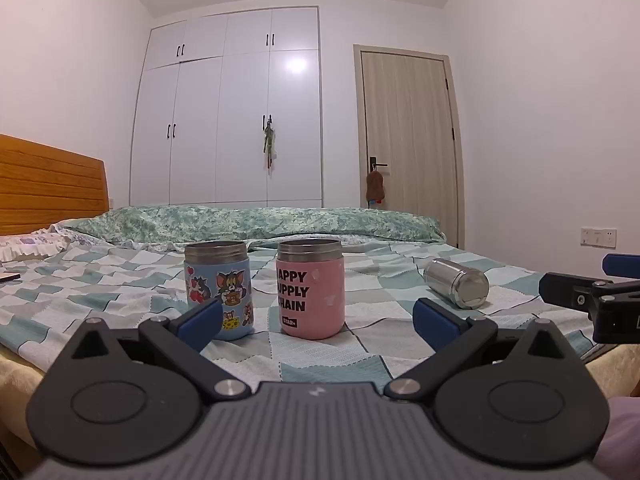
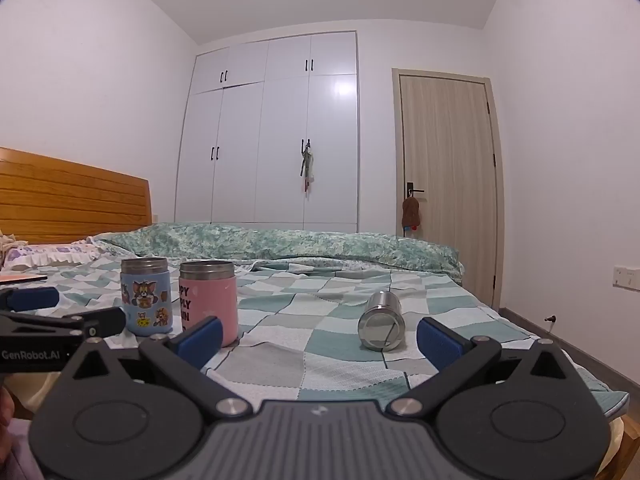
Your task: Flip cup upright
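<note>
A plain steel cup (image 2: 381, 325) lies on its side on the checked bedspread, its base toward me; it also shows at the right in the left wrist view (image 1: 457, 283). A blue cartoon cup (image 1: 218, 290) and a pink cup (image 1: 311, 288) stand upright side by side, also seen in the right wrist view as blue cup (image 2: 146, 297) and pink cup (image 2: 209, 302). My left gripper (image 1: 318, 322) is open and empty, just short of the pink cup. My right gripper (image 2: 320, 338) is open and empty, short of the steel cup, which lies between its fingers' lines.
The bed (image 1: 360, 344) carries a rolled green quilt (image 1: 256, 222) along its far side and a wooden headboard (image 1: 48, 184) at left. A flat device (image 1: 9, 277) lies at the left edge. A wardrobe (image 1: 228, 120) and door (image 1: 408, 128) stand behind.
</note>
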`<state>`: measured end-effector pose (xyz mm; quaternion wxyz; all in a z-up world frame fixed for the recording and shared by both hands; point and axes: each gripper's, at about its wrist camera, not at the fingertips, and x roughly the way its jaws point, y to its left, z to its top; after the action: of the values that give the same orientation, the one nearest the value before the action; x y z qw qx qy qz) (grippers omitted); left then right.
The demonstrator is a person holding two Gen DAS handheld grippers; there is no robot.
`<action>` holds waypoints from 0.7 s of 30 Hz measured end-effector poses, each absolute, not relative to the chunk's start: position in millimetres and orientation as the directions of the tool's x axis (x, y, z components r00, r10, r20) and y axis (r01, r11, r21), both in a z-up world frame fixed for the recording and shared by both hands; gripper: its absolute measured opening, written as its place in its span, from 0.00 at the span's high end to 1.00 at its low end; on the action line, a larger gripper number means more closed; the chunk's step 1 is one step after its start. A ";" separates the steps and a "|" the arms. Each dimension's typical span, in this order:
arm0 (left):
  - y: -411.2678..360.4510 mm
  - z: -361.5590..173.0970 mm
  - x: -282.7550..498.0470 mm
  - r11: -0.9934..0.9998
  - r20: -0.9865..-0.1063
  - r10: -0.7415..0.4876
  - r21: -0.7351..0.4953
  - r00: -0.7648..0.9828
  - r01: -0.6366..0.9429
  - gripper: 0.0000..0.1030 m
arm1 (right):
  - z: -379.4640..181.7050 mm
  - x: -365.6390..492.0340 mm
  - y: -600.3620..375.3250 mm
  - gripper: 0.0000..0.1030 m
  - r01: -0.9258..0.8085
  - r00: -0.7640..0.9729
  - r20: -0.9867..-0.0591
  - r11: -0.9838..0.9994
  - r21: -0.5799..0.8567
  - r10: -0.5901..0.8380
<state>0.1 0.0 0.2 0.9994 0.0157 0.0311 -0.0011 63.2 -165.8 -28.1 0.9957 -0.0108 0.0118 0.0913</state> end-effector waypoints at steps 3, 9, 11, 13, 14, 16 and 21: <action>0.1 0.1 0.0 1.000 -0.062 -0.001 0.031 0.998 0.003 0.00 | -28.0 62.7 -165.8 0.00 -0.182 0.983 -0.024 0.983 -0.019 0.181; 0.0 0.1 0.1 1.000 -0.062 -0.001 0.031 0.998 0.003 0.00 | -27.7 62.9 -165.5 0.00 -0.182 0.983 -0.028 0.983 -0.022 0.182; 0.1 0.1 0.1 1.000 -0.062 -0.001 0.030 0.998 0.003 0.00 | -28.1 62.6 -165.7 0.00 -0.181 0.983 -0.027 0.983 -0.020 0.180; 0.1 0.1 0.0 1.000 -0.062 0.000 0.030 0.998 0.002 0.00 | -28.5 62.7 -165.7 0.00 -0.179 0.983 -0.029 0.984 -0.020 0.179; 0.1 0.1 0.0 1.000 -0.061 0.000 0.029 0.998 0.002 0.00 | -28.7 62.6 -165.7 0.00 -0.178 0.984 -0.030 0.984 -0.020 0.178; 0.0 0.1 0.0 1.000 -0.061 0.000 0.029 0.998 0.001 0.00 | -28.5 64.4 -164.4 0.00 -0.178 0.984 -0.030 0.984 -0.026 0.177; 0.1 0.1 0.0 1.000 -0.061 0.000 0.028 0.998 0.002 0.00 | -28.4 62.5 -164.0 0.00 -0.178 0.984 -0.027 0.984 -0.032 0.177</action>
<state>0.0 0.1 0.1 0.9994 0.0142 0.0305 -0.0004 62.5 -164.0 -28.4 0.9958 -0.0173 0.0119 0.0892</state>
